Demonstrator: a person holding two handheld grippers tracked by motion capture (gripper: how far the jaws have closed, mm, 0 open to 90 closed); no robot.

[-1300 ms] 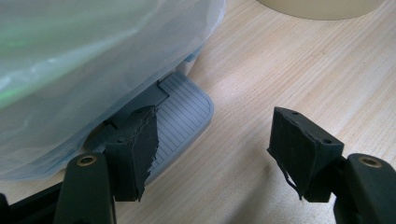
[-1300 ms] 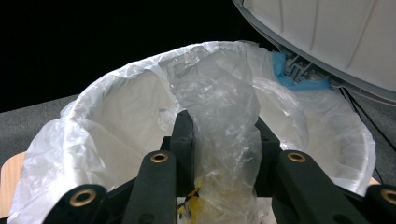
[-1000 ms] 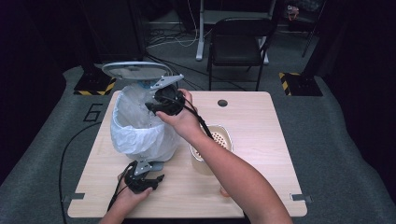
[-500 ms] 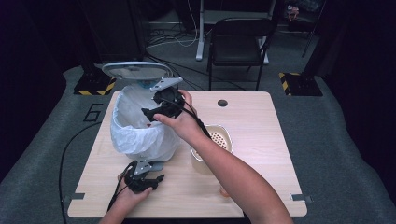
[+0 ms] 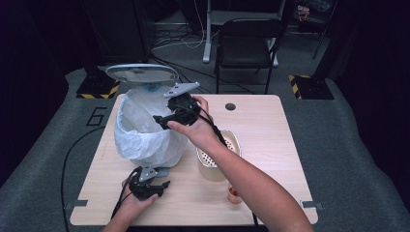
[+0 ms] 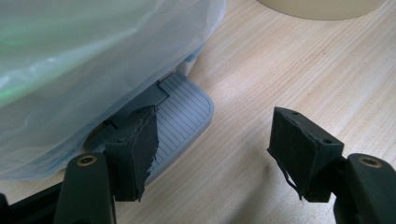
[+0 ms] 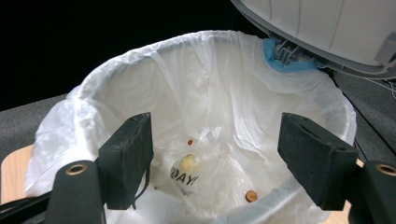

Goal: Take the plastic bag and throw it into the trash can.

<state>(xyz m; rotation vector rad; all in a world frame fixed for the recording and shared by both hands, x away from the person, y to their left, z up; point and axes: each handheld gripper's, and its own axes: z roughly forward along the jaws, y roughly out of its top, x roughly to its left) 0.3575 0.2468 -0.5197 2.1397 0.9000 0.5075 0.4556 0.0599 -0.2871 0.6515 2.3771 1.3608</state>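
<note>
Dark studio floor surrounds a pale wooden table (image 5: 270,145), with a black folding chair (image 5: 249,46) standing beyond it at twelve o'clock. On the table's nine o'clock side stands a pedal bin lined with a white translucent plastic bag (image 5: 145,130), its grey lid (image 5: 141,73) tipped up. The left hand-held gripper (image 5: 162,185) rests low at the bin's six o'clock; in the left gripper view its jaws stand apart and grip nothing, one pad (image 6: 140,144) sitting over the ribbed grey foot pedal (image 6: 180,119), seemingly pressing it to keep the lid raised.

The right hand-held gripper (image 5: 158,121) hovers over the bin's mouth from three o'clock. Its jaws have just been opening and now stand wide with nothing between them. Below, at the bottom of the liner, lies a crumpled clear wrapper with black lettering (image 7: 189,175) among a few small orange crumbs (image 7: 251,195), so the piece of rubbish looks already dropped in.

To the bin's four o'clock stand a cream perforated container (image 5: 217,157) and a small clear cup with reddish contents (image 5: 234,192).

Risks from here: if the left pad slips off the pedal, the lid could fall onto the right hand-held gripper. Pulling back carelessly, that gripper's jaw might snag the loose liner rim and drag the bag out, or the forearm could knock the cup over.
</note>
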